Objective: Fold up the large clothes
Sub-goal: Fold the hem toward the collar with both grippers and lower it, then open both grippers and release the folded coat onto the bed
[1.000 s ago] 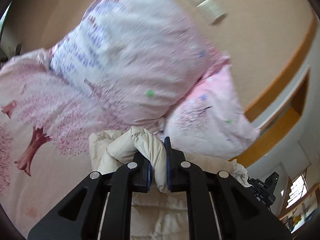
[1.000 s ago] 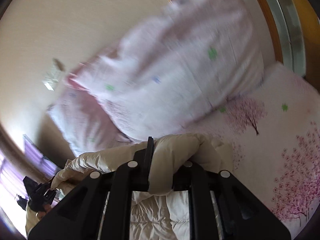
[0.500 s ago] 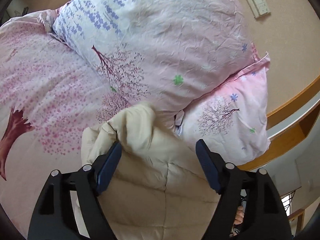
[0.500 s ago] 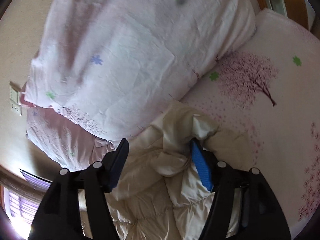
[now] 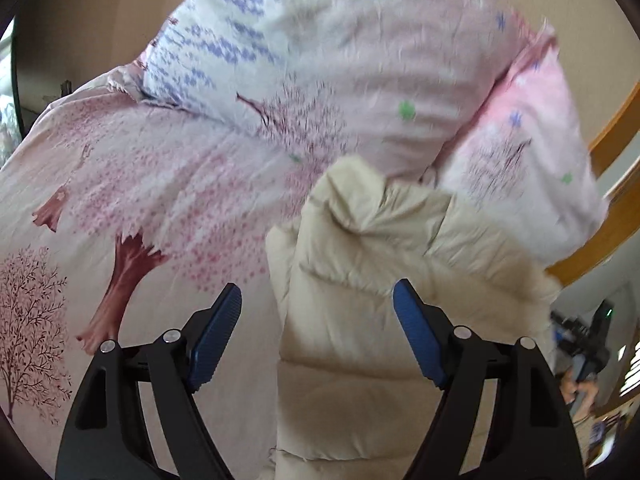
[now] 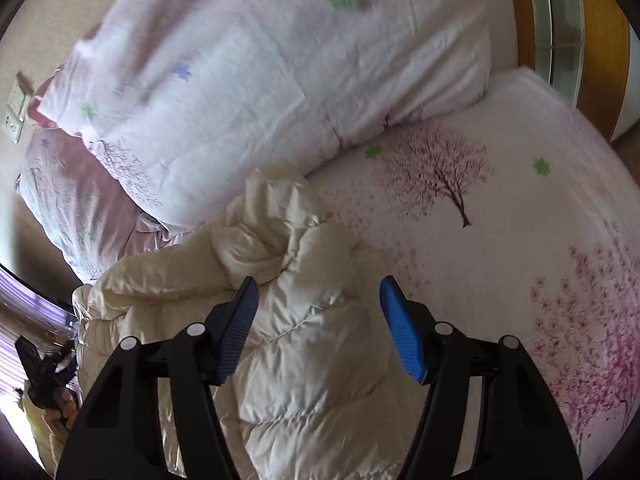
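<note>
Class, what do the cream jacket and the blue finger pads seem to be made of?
Cream jacket: probably smooth synthetic shell over soft filling; stitched into puffy, faintly shiny sections. Blue pads on the right hand-held gripper: likely matte rubber or plastic, finely ribbed.

one jacket (image 6: 304,344), two pillows (image 6: 280,72)

Jacket (image 6: 304,344): cream quilted cloth, puffy, faint sheen, stitched in channels. Bed sheet (image 6: 500,264): matt woven cloth printed with pink trees. Pillows (image 6: 256,80): same printed cloth, finely creased. Left gripper (image 5: 318,336) and right gripper (image 6: 318,328): matt black plastic, ribbed blue pads (image 6: 400,336) (bright metal rivets). Bed frame (image 5: 612,224): smooth varnished wood.
</note>
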The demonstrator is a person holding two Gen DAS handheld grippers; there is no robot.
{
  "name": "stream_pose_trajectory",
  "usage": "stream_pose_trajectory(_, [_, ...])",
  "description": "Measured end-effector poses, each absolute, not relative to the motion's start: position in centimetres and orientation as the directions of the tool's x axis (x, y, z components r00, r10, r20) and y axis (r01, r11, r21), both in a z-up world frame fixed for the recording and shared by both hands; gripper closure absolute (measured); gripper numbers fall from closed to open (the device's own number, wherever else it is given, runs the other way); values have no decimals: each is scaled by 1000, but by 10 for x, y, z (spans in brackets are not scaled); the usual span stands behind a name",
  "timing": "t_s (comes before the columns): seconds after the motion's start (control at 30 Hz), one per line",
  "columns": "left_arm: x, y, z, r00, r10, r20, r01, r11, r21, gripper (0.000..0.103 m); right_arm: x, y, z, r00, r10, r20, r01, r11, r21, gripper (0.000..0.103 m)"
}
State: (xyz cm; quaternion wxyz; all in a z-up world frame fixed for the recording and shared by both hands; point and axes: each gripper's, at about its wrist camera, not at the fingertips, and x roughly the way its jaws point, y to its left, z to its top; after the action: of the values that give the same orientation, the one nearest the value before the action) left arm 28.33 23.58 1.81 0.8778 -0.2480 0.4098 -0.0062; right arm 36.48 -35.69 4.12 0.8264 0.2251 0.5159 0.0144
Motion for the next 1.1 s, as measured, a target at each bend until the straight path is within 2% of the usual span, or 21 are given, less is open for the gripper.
stream_pose_trajectory(0.03, [285, 234, 15, 656, -216, -723, -191, 880, -436, 33, 365, -354, 36, 450, 267, -852, 202, 899, 389, 54])
stream_pose_trajectory(0.07, [286, 232, 12, 649, -225, -727, -189, 878, -440, 41, 366, -352, 33, 438, 275, -856, 198, 899, 390, 78])
stream_pose_trajectory(0.1, [287, 232, 8, 643, -246, -725, -185, 869, -458, 47, 366, -350, 30, 433, 290, -854, 193, 895, 402, 87])
stream_pose_trajectory(0.17, [288, 231, 6, 639, -286, -714, -170, 852, -494, 67, 362, -351, 35, 469, 294, -833, 190, 887, 421, 92])
stream_pose_trajectory(0.2, [287, 231, 6, 642, -288, -710, -169, 851, -498, 72, 359, -353, 41, 496, 290, -819, 192, 883, 429, 93])
stream_pose_trajectory(0.27, [282, 231, 9, 655, -292, -696, -159, 848, -506, 90, 352, -357, 50, 531, 290, -796, 202, 869, 452, 94])
stream_pose_trajectory(0.33, [275, 234, 12, 669, -306, -678, -154, 835, -529, 93, 342, -364, 55, 542, 278, -793, 231, 858, 458, 95])
stream_pose_trajectory(0.63, [279, 234, -9, 632, -277, -724, -202, 843, -499, 92, 357, -357, 5, 377, 146, -915, 358, 887, 290, 92])
stream_pose_trajectory(0.67, [280, 233, -7, 629, -271, -728, -205, 846, -492, 92, 358, -356, 6, 366, 127, -922, 362, 893, 267, 90])
stream_pose_trajectory(0.7, [279, 232, -3, 630, -260, -732, -205, 853, -480, 90, 358, -354, 9, 358, 106, -928, 360, 901, 242, 82])
stream_pose_trajectory(0.73, [276, 231, 1, 636, -248, -731, -202, 860, -468, 86, 357, -352, 13, 359, 90, -929, 357, 907, 225, 77])
stream_pose_trajectory(0.77, [274, 230, 7, 645, -237, -727, -195, 868, -456, 81, 352, -352, 23, 381, 58, -923, 355, 913, 203, 64])
stream_pose_trajectory(0.8, [269, 229, 17, 663, -214, -717, -186, 881, -435, 77, 348, -349, 33, 415, 44, -909, 347, 916, 202, 59])
stream_pose_trajectory(0.83, [265, 228, 23, 681, -191, -707, -185, 889, -419, 70, 343, -348, 43, 458, 39, -888, 332, 920, 211, 59])
stream_pose_trajectory(0.9, [257, 220, 43, 738, -142, -659, -160, 913, -375, 67, 337, -343, 63, 538, 83, -839, 257, 932, 257, 59])
stream_pose_trajectory(1.0, [255, 202, 60, 784, -151, -602, -96, 929, -358, 54, 350, -321, 73, 538, 181, -823, 144, 943, 301, 59])
stream_pose_trajectory(1.03, [261, 193, 62, 782, -169, -599, -69, 933, -354, 50, 356, -316, 71, 525, 199, -828, 131, 942, 309, 59])
stream_pose_trajectory(1.1, [279, 180, 60, 756, -184, -628, -58, 937, -343, 50, 371, -306, 62, 483, 232, -844, 131, 934, 332, 59])
